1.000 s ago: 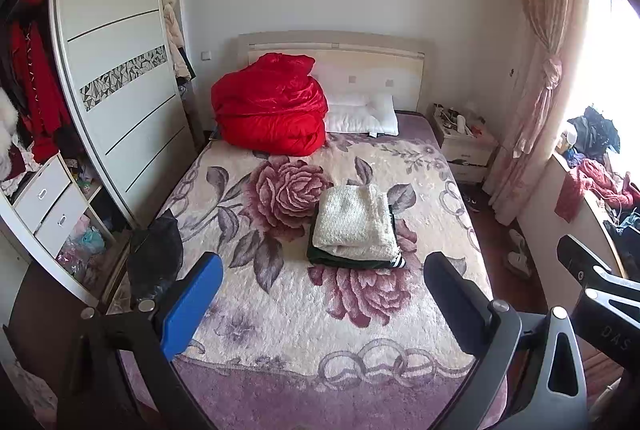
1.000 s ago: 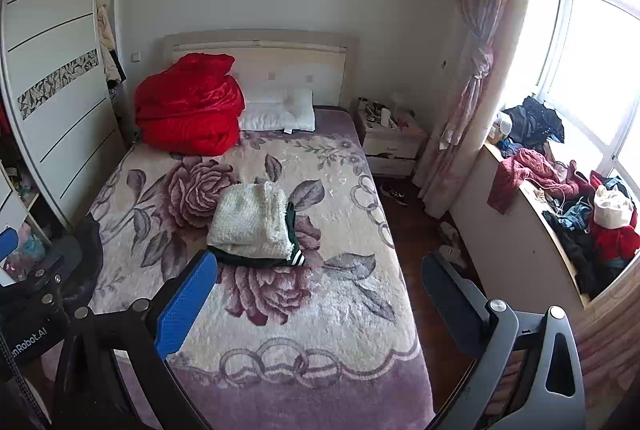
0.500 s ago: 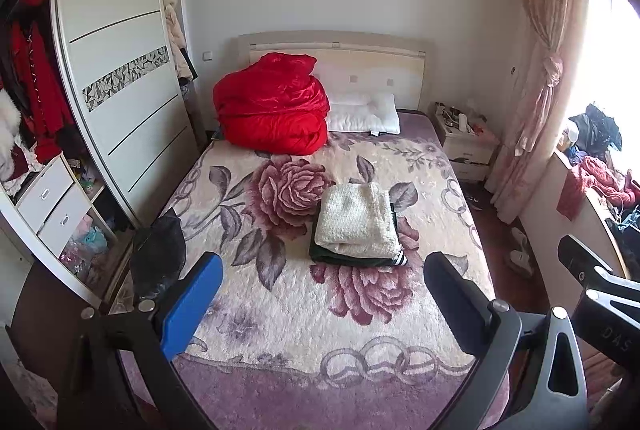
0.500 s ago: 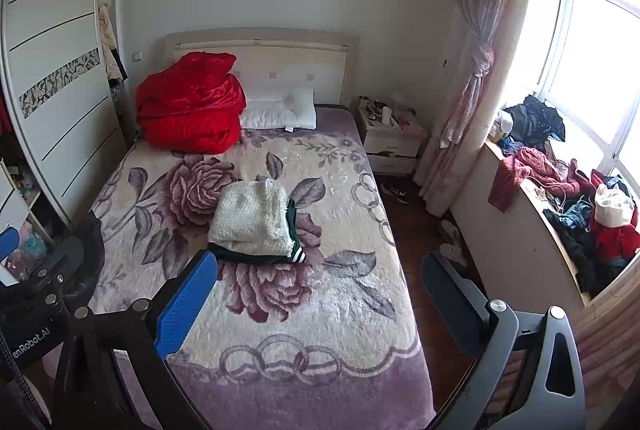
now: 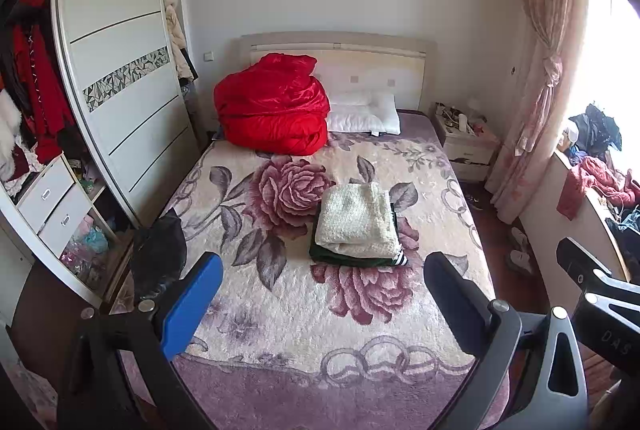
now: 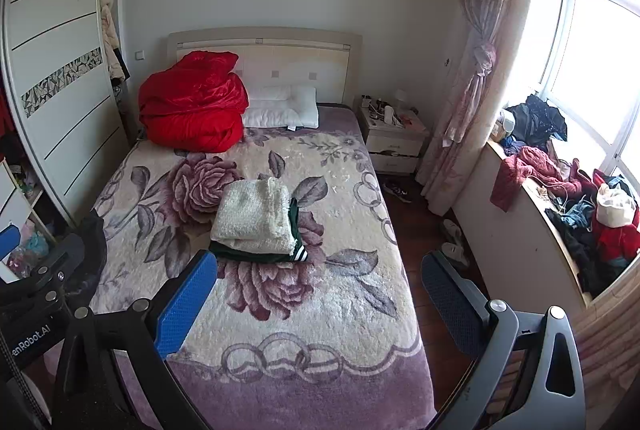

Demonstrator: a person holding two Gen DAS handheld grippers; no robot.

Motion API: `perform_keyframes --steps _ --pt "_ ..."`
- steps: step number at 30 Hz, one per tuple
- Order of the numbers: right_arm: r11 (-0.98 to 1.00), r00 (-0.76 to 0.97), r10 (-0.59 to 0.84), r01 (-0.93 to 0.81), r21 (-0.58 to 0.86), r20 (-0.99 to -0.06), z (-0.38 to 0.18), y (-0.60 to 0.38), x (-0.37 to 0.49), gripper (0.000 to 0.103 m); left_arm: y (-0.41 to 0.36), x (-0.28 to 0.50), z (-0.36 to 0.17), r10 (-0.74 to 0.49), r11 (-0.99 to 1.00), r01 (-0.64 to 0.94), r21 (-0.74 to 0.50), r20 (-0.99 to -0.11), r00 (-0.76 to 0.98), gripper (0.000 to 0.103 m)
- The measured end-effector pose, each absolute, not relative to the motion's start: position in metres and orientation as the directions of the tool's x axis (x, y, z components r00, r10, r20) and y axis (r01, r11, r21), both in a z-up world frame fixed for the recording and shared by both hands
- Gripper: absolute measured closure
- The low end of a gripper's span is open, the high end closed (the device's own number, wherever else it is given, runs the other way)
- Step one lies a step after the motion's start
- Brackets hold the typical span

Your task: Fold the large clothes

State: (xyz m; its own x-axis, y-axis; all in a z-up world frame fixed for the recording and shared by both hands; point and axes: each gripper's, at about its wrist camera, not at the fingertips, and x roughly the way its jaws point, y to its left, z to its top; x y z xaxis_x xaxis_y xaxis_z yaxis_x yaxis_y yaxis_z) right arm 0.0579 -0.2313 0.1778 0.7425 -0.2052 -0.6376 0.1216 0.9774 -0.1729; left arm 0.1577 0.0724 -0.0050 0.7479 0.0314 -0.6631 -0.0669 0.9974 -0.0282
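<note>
- While both grippers are held above the bed's foot, the left gripper (image 5: 320,294) and right gripper (image 6: 320,294) are spread wide, nothing gripped.
- A cream knit (image 5: 357,219) is stacked folded on a green garment (image 5: 352,260), mid-bed (image 5: 280,318).
- A red quilt (image 5: 272,105) and pillows (image 5: 364,113) are set by the headboard.
- A wardrobe (image 5: 120,69) is seen left, a nightstand (image 6: 394,137) and curtain (image 6: 480,69) right.

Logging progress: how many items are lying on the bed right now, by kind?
Folded garments: 2, a cream knit sweater stacked on a dark green garment
Red quilt: 1
White pillow: 1
Total: 4
</note>
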Motion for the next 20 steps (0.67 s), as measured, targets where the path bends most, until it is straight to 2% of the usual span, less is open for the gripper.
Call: perform_keyframes --steps 20 --pt "0.979 0.741 -0.199 0.122 -0.162 -0.641 0.1748 -0.2299 0.0554 0.0 0.0726 0.1594 0.0014 0.043 0.998 -0.064 -0.008 -0.647 0.762 0.0"
